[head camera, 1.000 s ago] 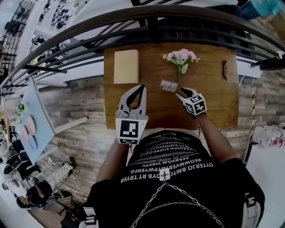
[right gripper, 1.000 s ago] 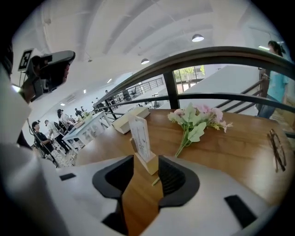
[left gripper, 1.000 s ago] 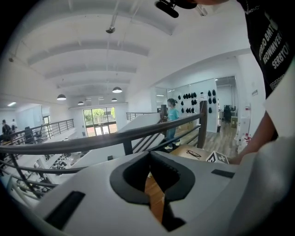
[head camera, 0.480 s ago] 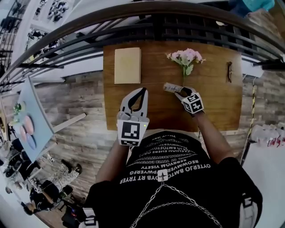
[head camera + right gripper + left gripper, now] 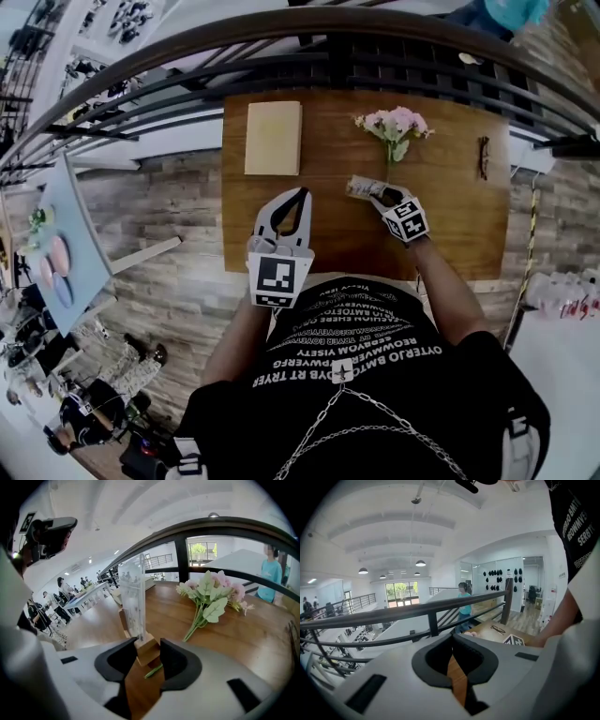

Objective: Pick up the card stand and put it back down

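Observation:
The card stand [image 5: 362,187] is a clear upright panel [image 5: 133,597] set in a small wooden base [image 5: 148,650], standing on the wooden table [image 5: 450,220] left of the flower stems. My right gripper [image 5: 378,195] reaches it from the near right. Its jaws are closing, and the pads meet both sides of the wooden base [image 5: 149,652]. My left gripper [image 5: 302,194] hovers over the table's near left part, shut with nothing in it. Between its pads [image 5: 453,644] only a sliver of table shows.
A bunch of pink flowers [image 5: 395,126] lies at the far middle, its stems running toward the stand. There is a beige book [image 5: 274,138] at the far left and a pair of glasses [image 5: 484,157] at the far right. A dark railing [image 5: 319,37] borders the far edge.
The right gripper has moved forward and left to the card stand and now has its base between the jaws. The left gripper has stayed in place.

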The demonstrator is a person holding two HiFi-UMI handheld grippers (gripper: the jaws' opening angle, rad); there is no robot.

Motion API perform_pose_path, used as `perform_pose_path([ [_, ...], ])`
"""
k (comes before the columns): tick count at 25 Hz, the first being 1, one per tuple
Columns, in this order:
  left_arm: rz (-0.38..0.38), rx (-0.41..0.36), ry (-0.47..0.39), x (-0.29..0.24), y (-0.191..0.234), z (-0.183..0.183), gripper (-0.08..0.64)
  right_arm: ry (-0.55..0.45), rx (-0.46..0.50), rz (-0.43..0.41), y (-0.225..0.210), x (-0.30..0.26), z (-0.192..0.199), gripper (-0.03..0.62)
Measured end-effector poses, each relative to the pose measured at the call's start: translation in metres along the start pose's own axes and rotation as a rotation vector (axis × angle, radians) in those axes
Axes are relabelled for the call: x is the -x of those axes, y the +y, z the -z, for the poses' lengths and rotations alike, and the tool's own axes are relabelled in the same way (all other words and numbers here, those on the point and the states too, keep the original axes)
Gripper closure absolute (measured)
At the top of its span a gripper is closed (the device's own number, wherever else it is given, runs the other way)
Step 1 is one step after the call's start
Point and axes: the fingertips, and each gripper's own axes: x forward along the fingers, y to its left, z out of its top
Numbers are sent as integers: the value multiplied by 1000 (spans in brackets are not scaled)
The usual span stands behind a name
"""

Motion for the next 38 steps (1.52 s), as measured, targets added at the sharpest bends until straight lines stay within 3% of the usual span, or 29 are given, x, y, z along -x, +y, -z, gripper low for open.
perform_pose_path([
  [11,4,-4,-30,5,-28,-12,532,-5,-35,-60,6,34,-5,430],
  [38,-90,40,-103,47,-83,-9,532,-78,95,-77,27,168,-85,430],
])
